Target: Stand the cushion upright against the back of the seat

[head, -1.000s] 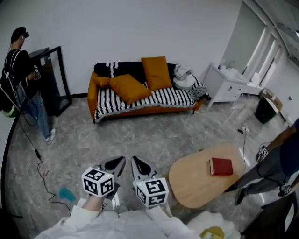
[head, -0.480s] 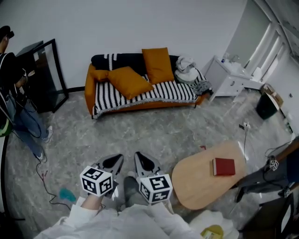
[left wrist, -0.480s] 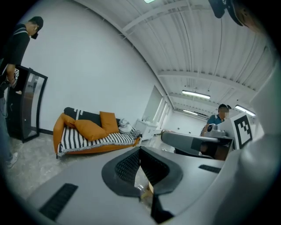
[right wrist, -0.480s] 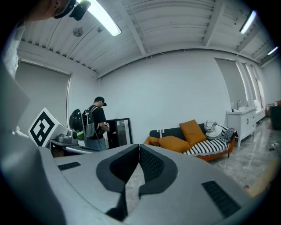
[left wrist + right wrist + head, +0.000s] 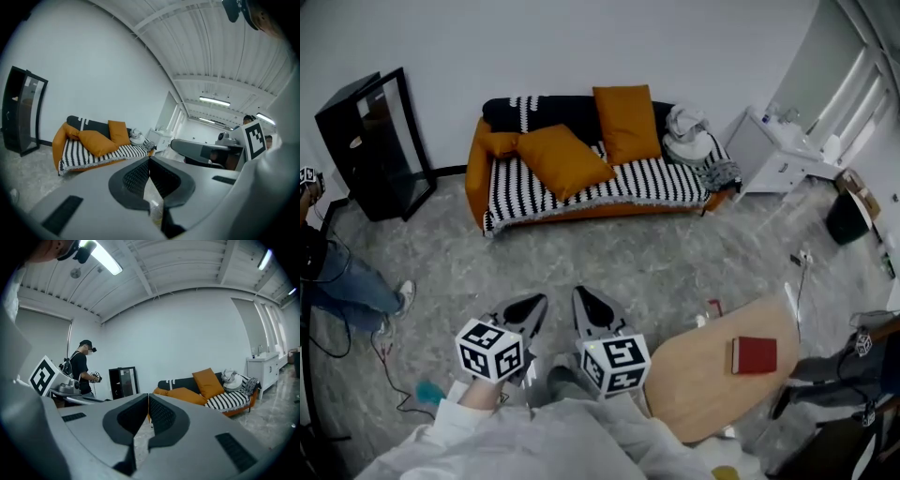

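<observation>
An orange cushion [image 5: 564, 159] lies tilted on the striped seat of the orange sofa [image 5: 484, 174]; it also shows as the cushion [image 5: 96, 142] and the cushion [image 5: 185, 395]. A second orange cushion [image 5: 626, 122] stands upright against the sofa's dark back. My left gripper [image 5: 538, 300] and right gripper [image 5: 580, 294] are held side by side over the grey floor, well short of the sofa. Both are shut with nothing between the jaws, as the left gripper [image 5: 149, 159] and right gripper [image 5: 148, 397] views confirm.
A black framed cabinet [image 5: 370, 141] stands left of the sofa, and a white cabinet [image 5: 787, 155] to its right. A bundle of clothes [image 5: 689, 141] lies on the sofa's right end. A wooden table [image 5: 703, 375] with a red book [image 5: 754, 355] is at my right. A person [image 5: 333, 277] stands at the left edge.
Both grippers have moved forward across the floor toward the sofa, which now sits nearer. The person at the left has slid toward the frame's edge. Both grippers stay shut.
</observation>
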Motion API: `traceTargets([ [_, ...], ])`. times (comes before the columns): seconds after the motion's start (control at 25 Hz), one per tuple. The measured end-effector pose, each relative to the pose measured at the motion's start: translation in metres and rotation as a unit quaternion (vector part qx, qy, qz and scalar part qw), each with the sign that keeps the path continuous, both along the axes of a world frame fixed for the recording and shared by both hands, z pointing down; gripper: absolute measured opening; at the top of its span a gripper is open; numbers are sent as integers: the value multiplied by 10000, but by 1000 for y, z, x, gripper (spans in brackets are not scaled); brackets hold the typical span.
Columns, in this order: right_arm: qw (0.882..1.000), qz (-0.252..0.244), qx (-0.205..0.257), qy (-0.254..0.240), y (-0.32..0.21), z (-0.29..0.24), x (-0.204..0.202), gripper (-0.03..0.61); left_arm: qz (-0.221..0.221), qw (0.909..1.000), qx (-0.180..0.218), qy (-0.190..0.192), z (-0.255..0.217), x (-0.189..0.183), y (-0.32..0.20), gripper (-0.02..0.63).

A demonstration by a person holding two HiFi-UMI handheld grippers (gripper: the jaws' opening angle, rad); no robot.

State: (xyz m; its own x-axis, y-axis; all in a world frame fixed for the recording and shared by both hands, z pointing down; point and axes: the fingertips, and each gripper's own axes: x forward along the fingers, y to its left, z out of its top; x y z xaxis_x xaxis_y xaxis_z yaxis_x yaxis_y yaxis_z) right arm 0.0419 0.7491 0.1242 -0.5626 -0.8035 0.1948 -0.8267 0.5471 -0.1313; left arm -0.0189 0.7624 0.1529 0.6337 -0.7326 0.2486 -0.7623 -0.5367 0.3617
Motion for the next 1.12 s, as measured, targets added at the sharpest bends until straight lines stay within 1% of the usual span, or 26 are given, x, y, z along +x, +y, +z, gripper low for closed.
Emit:
traceTargets([
  [0.08, 9999, -103, 16, -6, -28, -2, 0, 14, -34, 10000, -9, -20, 0, 3, -30, 6],
  [0.2, 9996, -239, 117, 43, -69, -9, 9, 14, -104, 9999, 101, -48, -7, 13, -76, 6],
  [0.32, 9994, -281, 199, -13, -112, -16, 18, 14, -184, 9996, 207, -102, -14, 20, -125, 6],
  [0.4, 9993, -315, 186, -55, -135, -16, 21, 14, -259, 9995, 192, -72, -15, 23, -148, 6],
  [0.48, 9993, -348, 140, -62, -152, -15, 23, 14, -288, 9994, 170, -56, -14, 30, -163, 6],
  [0.6, 9992, -388, 78, -105, -169, -13, 20, 14, -190, 9995, 150, -203, -11, 37, -176, 6],
  [0.68, 9991, -396, -5, -147, -178, -9, 17, 14, -182, 9994, 102, -269, -9, 35, -183, 6],
  [0.88, 9991, -374, -106, -174, -207, 3, 18, 14, -266, 9994, -10, -231, 2, 29, -215, 6],
  [1.12, 9995, -204, -142, -188, -260, 15, 17, 14, -142, 9993, -38, -342, 14, 26, -267, 6],
])
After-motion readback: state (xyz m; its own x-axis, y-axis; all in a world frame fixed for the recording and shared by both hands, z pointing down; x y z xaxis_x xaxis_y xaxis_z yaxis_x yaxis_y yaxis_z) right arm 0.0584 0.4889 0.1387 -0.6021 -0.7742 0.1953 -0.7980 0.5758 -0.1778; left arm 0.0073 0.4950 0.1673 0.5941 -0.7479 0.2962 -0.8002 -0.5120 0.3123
